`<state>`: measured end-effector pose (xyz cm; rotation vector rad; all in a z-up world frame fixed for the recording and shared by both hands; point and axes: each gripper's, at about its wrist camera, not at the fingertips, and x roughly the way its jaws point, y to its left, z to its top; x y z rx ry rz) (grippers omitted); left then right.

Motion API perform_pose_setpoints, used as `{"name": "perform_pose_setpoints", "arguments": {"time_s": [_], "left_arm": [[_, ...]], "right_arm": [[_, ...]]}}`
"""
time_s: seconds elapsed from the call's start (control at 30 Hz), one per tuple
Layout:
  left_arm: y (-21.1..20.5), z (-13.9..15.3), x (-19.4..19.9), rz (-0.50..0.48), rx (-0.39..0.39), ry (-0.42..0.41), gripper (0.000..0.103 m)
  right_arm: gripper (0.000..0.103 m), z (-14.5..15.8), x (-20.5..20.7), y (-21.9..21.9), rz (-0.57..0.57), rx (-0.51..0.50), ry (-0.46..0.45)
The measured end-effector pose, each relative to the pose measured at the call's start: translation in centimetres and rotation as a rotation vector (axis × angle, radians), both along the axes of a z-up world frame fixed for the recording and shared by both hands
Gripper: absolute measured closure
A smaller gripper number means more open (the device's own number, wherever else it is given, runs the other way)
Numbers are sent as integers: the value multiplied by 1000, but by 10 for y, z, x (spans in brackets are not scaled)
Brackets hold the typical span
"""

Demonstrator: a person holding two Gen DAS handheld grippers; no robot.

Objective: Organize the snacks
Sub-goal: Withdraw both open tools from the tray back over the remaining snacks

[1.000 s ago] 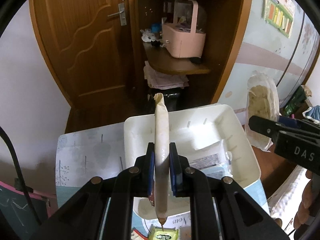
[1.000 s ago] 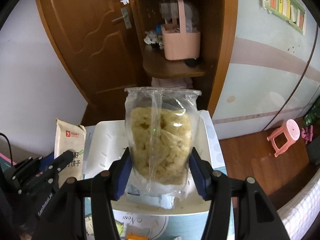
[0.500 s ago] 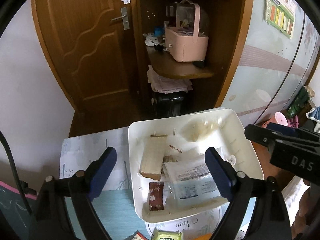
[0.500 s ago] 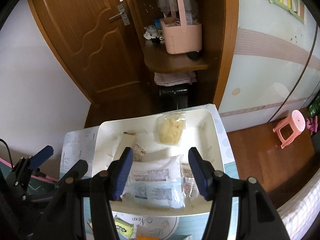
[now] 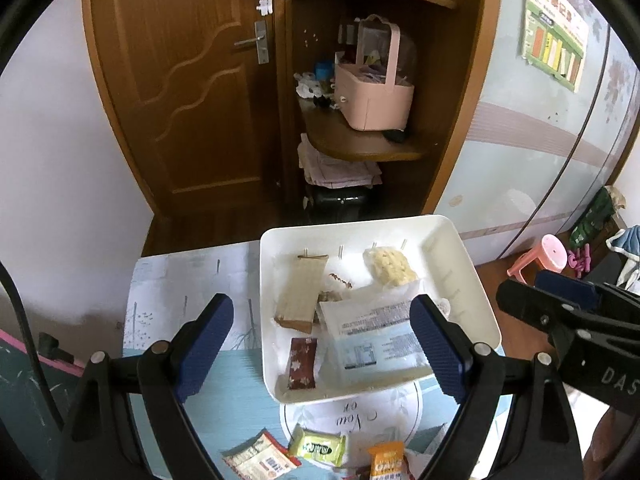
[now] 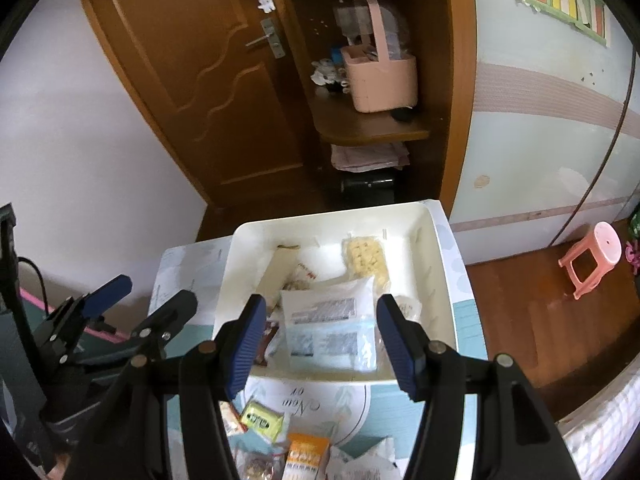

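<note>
A white tray (image 5: 476,288) (image 6: 444,280) stands on the pale blue table. Inside it lie a tan packet (image 5: 302,292) (image 6: 280,270), a clear bag of yellow puffs (image 5: 390,266) (image 6: 366,260), a large clear packet with a printed label (image 5: 372,344) (image 6: 328,328) and a small dark red packet (image 5: 303,368). My left gripper (image 5: 320,312) hovers above the tray's near side, open wide and holding nothing. Above the labelled packet my right gripper (image 6: 320,308) is open too, nothing touching its pads. Loose snacks lie near the front edge: a green packet (image 5: 318,446) (image 6: 262,420) and an orange one (image 5: 386,464) (image 6: 306,456).
Behind the table are a wooden door (image 5: 192,80) and a corner shelf with a pink basket (image 5: 374,96). A pink stool (image 6: 592,256) stands on the wooden floor to the right. A white and red packet (image 5: 262,460) lies at the front left.
The left gripper let go of the tan packet and the right let go of the bag of puffs; both now lie in the tray. Both grippers drew back and rose.
</note>
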<state>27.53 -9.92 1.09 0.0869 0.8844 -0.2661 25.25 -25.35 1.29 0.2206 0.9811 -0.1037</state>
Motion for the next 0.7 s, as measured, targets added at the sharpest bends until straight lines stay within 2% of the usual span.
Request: {"name": "perform_pose_setpoints", "arguments": {"time_s": [0.33, 0.7], "left_arm": [[6, 20, -55, 7, 10, -34, 14], [8, 15, -113, -20, 23, -39, 14]], "right_arm": [[45, 16, -50, 15, 55, 6, -29], [45, 24, -109, 24, 93, 6, -45]]}}
